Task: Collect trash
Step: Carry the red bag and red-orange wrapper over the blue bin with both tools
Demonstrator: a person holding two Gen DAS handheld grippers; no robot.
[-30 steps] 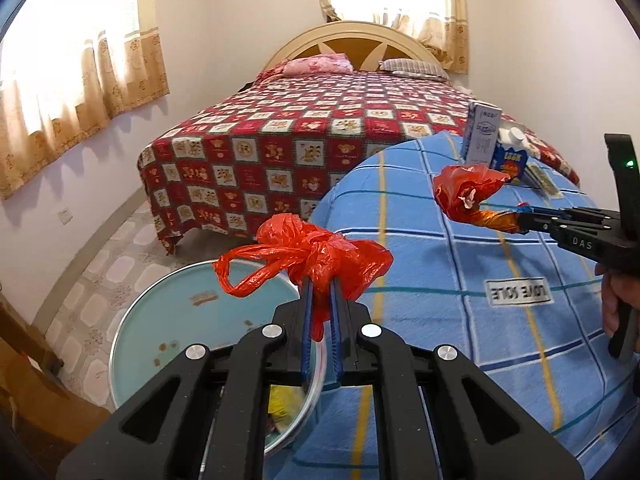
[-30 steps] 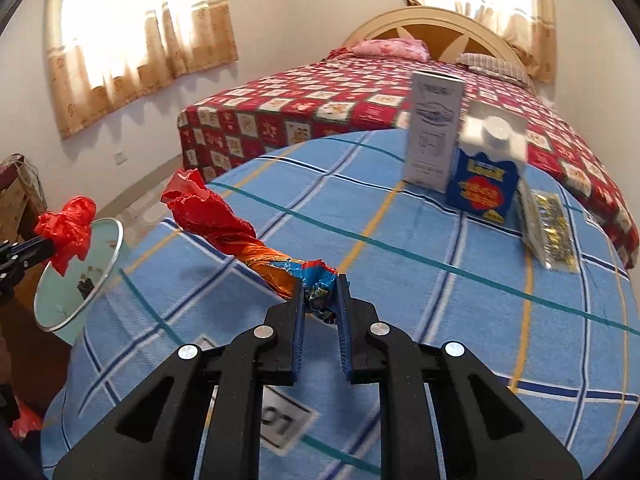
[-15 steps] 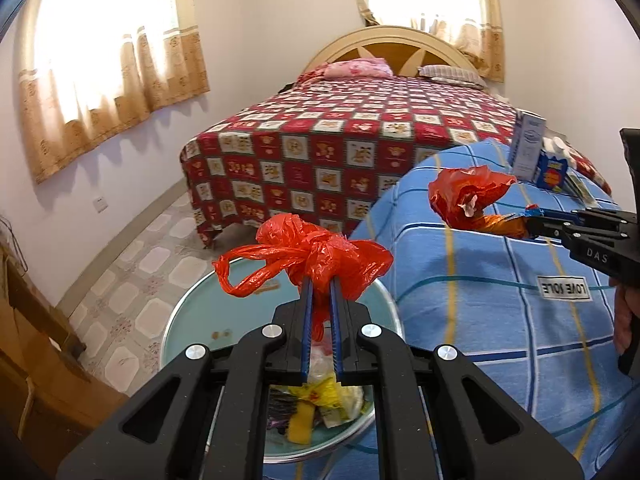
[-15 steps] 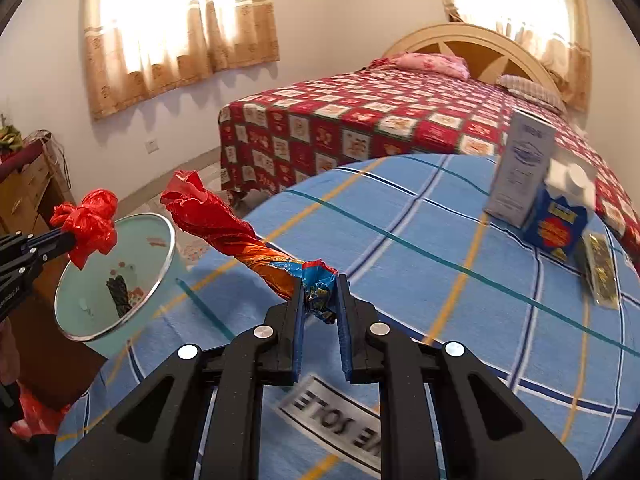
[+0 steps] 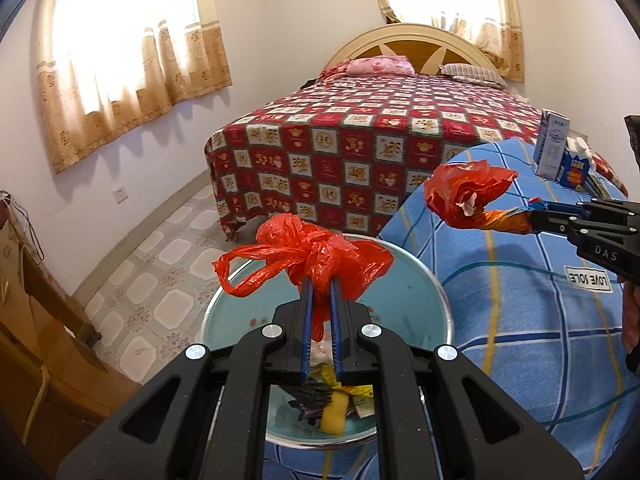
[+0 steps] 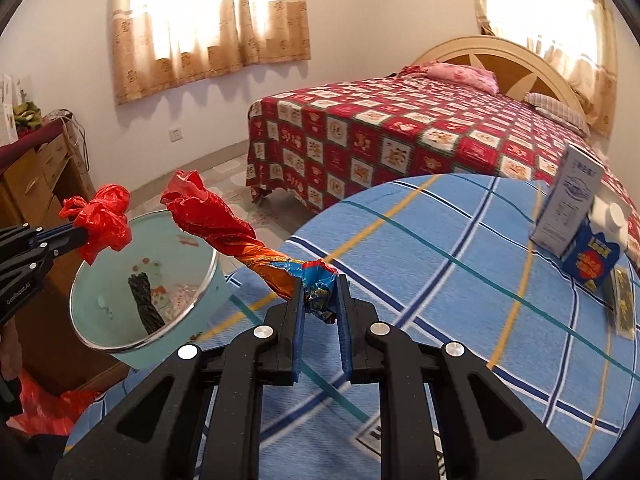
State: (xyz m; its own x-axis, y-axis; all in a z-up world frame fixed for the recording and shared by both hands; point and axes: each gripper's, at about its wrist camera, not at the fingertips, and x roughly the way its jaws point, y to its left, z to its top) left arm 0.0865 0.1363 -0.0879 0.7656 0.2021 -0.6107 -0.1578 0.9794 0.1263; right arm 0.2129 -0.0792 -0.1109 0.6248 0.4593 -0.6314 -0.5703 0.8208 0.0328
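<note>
Crinkled glossy plastic bag (image 5: 320, 252), shiny foil wrapper (image 6: 240, 240), metal-rimmed bin (image 5: 446, 308), woven cloth cover (image 6: 460, 260).

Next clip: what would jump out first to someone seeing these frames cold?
Two bright red bits of trash held in mid-air: a knotted red plastic bag pinched in the left tool right above the pale blue bin, and a twisted red wrapper clamped in the right tool over the blue checked cloth. Behind them, the red patchwork bed.

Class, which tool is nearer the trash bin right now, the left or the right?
Left. The left tool, gripping a red bag, hangs over the bin; the right tool, holding a twisted wrapper, is beside it above the blue cloth.
</note>
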